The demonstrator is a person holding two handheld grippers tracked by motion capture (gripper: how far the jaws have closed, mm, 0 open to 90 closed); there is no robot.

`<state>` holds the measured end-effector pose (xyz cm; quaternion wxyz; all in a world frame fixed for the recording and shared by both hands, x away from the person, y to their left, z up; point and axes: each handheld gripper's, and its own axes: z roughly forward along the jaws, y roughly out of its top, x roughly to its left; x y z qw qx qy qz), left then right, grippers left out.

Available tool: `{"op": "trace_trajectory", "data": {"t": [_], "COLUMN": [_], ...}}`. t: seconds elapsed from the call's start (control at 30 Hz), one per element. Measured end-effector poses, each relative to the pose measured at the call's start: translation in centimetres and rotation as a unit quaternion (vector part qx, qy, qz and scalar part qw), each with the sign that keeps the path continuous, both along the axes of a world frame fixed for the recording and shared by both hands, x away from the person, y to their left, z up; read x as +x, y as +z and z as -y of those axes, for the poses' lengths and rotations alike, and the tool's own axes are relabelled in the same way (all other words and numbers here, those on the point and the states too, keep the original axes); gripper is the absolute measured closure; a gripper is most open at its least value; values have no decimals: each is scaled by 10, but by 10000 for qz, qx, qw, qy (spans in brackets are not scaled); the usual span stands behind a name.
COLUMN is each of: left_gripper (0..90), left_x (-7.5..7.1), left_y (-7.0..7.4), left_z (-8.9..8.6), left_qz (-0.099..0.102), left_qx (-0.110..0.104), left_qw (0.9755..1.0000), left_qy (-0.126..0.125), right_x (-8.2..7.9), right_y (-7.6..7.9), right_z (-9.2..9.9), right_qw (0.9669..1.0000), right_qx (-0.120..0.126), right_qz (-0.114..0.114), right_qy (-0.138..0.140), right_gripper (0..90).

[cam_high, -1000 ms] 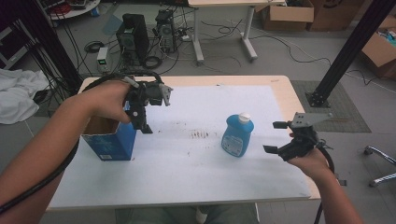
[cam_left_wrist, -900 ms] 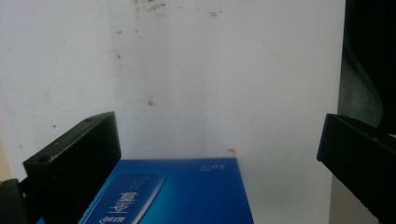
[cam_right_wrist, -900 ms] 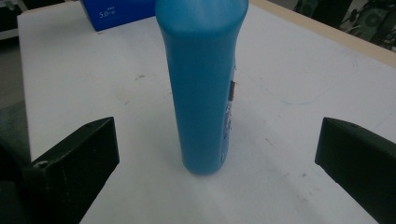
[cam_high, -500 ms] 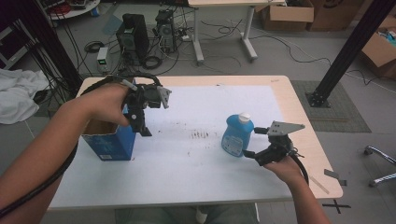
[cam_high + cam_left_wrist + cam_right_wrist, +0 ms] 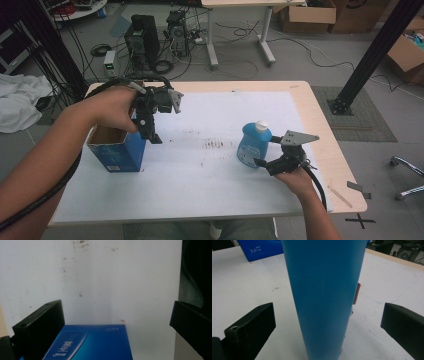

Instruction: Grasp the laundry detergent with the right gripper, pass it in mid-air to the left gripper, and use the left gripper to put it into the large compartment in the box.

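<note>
The blue bottle (image 5: 253, 145) with the white cap is standing upright on the white sheet (image 5: 210, 165) covering the table (image 5: 320, 125), toward its right side. In the right gripper view the bottle (image 5: 324, 295) is rising straight up between the two black fingers (image 5: 249, 327), which are standing wide on either side of it with clear gaps, so nothing is being squeezed. The right gripper (image 5: 264, 163) is sitting low at the bottle's base, held by the person's right hand (image 5: 292, 177).

Well apart to the left, an open blue box (image 5: 116, 147) is standing on the sheet. The left gripper (image 5: 150, 135) is hovering just over the box's right edge, pointing down, with the left hand (image 5: 117, 110) wrapped around it. In the left gripper view its fingers (image 5: 40, 325) are spread wide, empty, with the box's blue side (image 5: 92, 342) lying below between them.
</note>
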<state>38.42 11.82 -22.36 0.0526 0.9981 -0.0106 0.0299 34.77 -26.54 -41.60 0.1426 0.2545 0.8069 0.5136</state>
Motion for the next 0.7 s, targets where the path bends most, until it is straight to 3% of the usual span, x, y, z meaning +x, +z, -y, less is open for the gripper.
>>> {"op": "trace_trajectory", "data": {"t": [0.7], "left_gripper": [1], "left_x": [-4], "left_y": [0], "left_z": [1], "left_qz": [-22], "left_qx": [-12], "left_qw": [10000], "left_qy": [24], "right_x": [11], "right_y": [-16], "right_z": [-22], "right_qw": [9995], "right_qx": [278], "right_qz": [104], "right_qy": [-73], "right_gripper": [0]}}
